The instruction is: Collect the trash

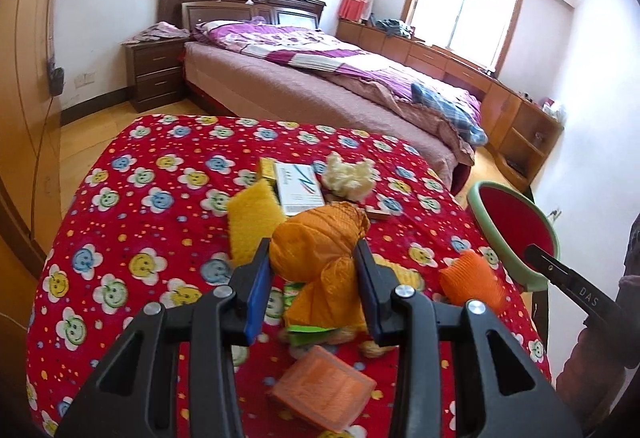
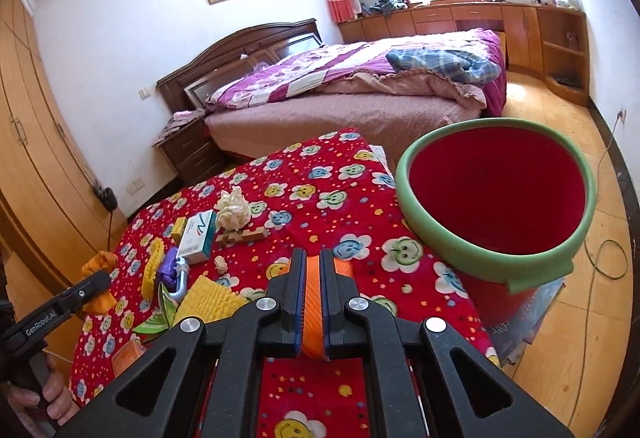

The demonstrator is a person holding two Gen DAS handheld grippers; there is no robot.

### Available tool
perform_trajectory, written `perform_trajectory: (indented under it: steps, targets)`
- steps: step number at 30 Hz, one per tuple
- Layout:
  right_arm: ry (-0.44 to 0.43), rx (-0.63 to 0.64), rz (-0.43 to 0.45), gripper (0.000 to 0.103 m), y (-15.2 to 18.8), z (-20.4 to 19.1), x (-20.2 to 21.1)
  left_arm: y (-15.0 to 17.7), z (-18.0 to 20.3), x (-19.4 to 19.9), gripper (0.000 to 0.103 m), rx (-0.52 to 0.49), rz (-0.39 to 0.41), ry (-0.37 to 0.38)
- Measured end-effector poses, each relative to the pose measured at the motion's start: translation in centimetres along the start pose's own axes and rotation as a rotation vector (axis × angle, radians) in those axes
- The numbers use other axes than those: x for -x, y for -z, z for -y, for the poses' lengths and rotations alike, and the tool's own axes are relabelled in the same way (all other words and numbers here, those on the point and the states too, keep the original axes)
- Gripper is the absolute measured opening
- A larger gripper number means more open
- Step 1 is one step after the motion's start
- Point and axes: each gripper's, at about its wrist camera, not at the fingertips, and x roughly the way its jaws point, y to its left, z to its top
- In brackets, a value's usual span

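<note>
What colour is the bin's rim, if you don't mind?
Green, around a red bin; clearest in the right wrist view.

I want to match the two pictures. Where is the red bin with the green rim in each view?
Left wrist view: the red bin with the green rim is at the right edge, past the table's corner, half hidden.
Right wrist view: the same bin fills the right middle, its mouth fully open to the camera.
Shared landmark: the white carton lies on the flowered red tablecloth.
</note>
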Motion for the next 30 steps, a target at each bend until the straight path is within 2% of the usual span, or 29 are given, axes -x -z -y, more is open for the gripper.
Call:
perform_trajectory:
  steps: [4,6,7,9,10,11,14,16,30]
  targets:
    - [-0.011,-0.008,-0.032,0.011,0.6,0.6,-0.1,0.6,0.9,-0.2,0.040,-0.014,-0.014,0.005]
    - [-0.003,-0.018,-0.048,0.024,1.0,0.8,-0.3,0.9,1.1,-0.2,0.040,-0.021,-0.019,0.005]
    - [-0.003,-0.023,-0.056,0.034,1.2,0.8,-0.4,1.0,1.1,-0.2,0.040,-0.024,-0.020,0.003]
    - [0.000,-0.036,-0.075,0.043,1.5,0.9,-0.7,1.2,1.0,-0.2,0.040,-0.024,-0.022,-0.002]
    - [0.004,-0.037,-0.083,0.051,1.6,0.9,-0.9,1.3,0.9,-0.2,0.040,-0.021,-0.023,-0.004]
    - [0.009,-0.037,-0.094,0.056,1.8,0.8,-1.2,1.4,0.8,-0.2,0.040,-0.019,-0.025,-0.006]
    - [-0.007,-0.023,-0.120,0.062,2.3,0.5,-1.9,1.7,0.4,-0.3,0.040,-0.005,-0.034,-0.012]
    - [0.004,-0.007,-0.132,0.065,2.6,0.1,-2.4,1.8,0.0,-0.4,0.040,0.005,-0.039,-0.015]
    - [0.076,0.069,-0.200,0.065,4.3,-1.0,-5.1,2.3,-0.6,-1.1,0.040,0.015,-0.059,-0.021]
